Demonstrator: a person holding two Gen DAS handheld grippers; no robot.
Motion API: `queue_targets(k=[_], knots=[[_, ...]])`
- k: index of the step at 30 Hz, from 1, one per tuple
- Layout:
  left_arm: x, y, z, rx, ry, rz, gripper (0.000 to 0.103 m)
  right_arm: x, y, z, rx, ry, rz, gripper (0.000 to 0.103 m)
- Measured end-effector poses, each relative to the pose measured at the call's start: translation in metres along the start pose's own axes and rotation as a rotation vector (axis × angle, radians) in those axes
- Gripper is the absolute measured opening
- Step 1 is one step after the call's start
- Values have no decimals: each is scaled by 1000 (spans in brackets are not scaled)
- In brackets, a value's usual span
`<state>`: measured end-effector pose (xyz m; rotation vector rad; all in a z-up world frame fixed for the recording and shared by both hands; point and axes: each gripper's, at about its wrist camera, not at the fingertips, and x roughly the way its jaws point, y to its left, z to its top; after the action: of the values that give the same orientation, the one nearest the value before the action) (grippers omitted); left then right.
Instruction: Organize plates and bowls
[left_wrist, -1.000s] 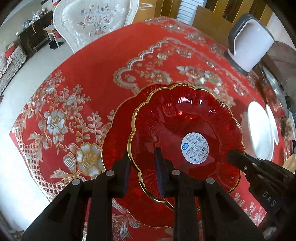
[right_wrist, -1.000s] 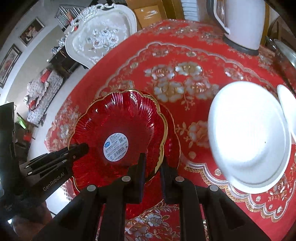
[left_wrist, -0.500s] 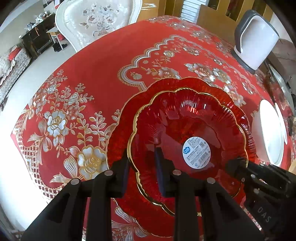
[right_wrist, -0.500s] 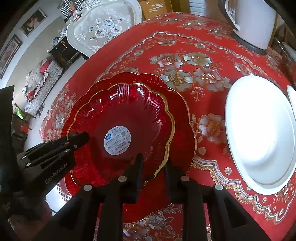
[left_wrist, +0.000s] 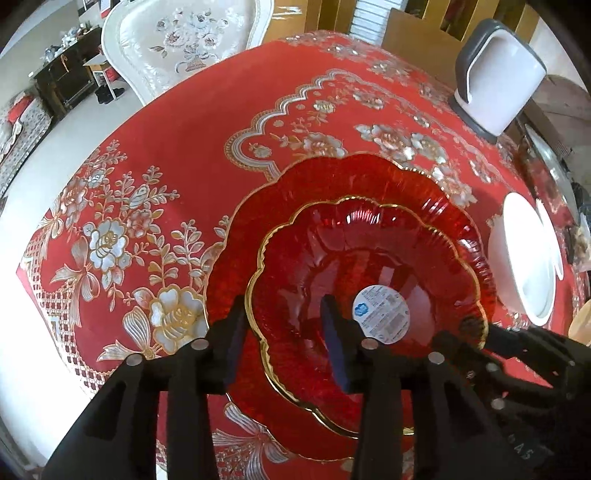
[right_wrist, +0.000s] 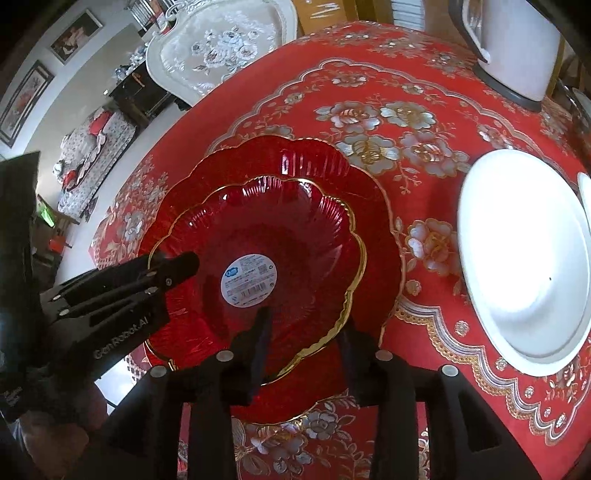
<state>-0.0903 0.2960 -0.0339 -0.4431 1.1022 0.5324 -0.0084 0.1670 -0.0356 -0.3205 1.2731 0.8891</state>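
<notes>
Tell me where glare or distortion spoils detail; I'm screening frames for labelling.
Right wrist view: the white bowl is blown out to featureless white; left wrist view: fisheye bends the tablecloth edge, and sheen streaks the small red plate.

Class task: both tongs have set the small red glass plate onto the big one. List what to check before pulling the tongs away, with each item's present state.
1. Small gold-rimmed red glass plate inside large red scalloped plate: ok.
2. Small plate seated flat: cannot tell.
3. Left tongs opened, rim between fingers: ok.
4. Right tongs opened, rim between fingers: ok.
5. White ceramic plate apart from the stack: ok.
6. White kettle away from the work: ok.
</notes>
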Motion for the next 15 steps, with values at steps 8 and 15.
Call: queue_targets(k=[8,15], knots=[[-27,6,9,-10,-94,30,67,-12,-2,4,-6,-11,-22,48],[-35,2,11,4,-102,29,67,-28,-6,2,6,-37,-22,48]])
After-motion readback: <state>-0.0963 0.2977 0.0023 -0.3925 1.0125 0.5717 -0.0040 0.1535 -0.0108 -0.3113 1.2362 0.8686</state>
